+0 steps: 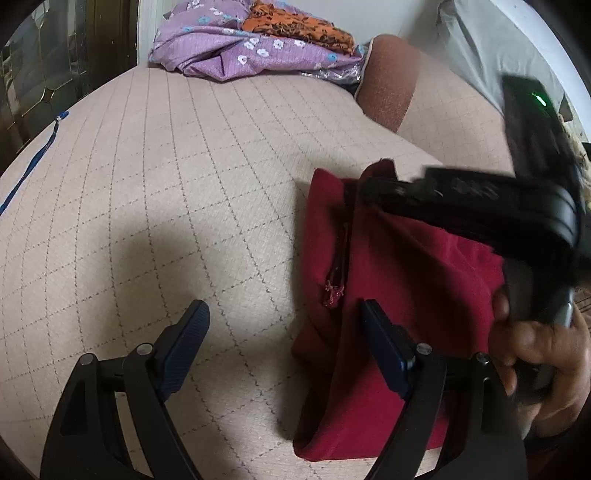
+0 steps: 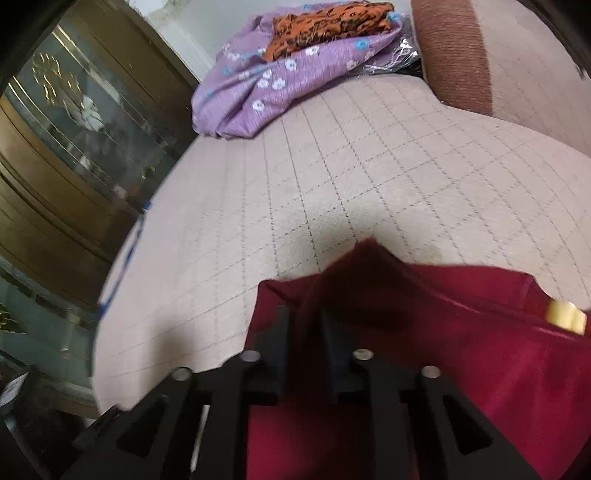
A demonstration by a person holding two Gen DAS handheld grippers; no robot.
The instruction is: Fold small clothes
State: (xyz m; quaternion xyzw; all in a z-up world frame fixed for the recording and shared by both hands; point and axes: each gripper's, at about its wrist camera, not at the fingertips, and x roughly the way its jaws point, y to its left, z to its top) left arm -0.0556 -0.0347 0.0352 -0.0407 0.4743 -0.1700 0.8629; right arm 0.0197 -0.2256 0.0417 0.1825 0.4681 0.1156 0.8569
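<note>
Nearest the left wrist camera, the left claw [image 1: 282, 325] stands spread wide above the bed [image 1: 166, 177], its left finger over the checked bedcover and its right finger over the left edge of the dark red garment [image 1: 399, 306], pinching nothing. That garment lies on the bed's near right part, bunched into long folds. Farther right, the right claw [image 1: 373, 184] reaches in over the garment's far end, blurred, with the person's hand [image 1: 535, 354] on its handle. From the right wrist view, the right claw [image 2: 304, 325] has its fingers close together with a raised ridge of red cloth between them, pinching it. At the bed's far end lie a purple flowered cloth [image 1: 229, 51] with an orange patterned cloth [image 1: 295, 26] on it, and a pillow [image 1: 391, 77] just right of them.
</note>
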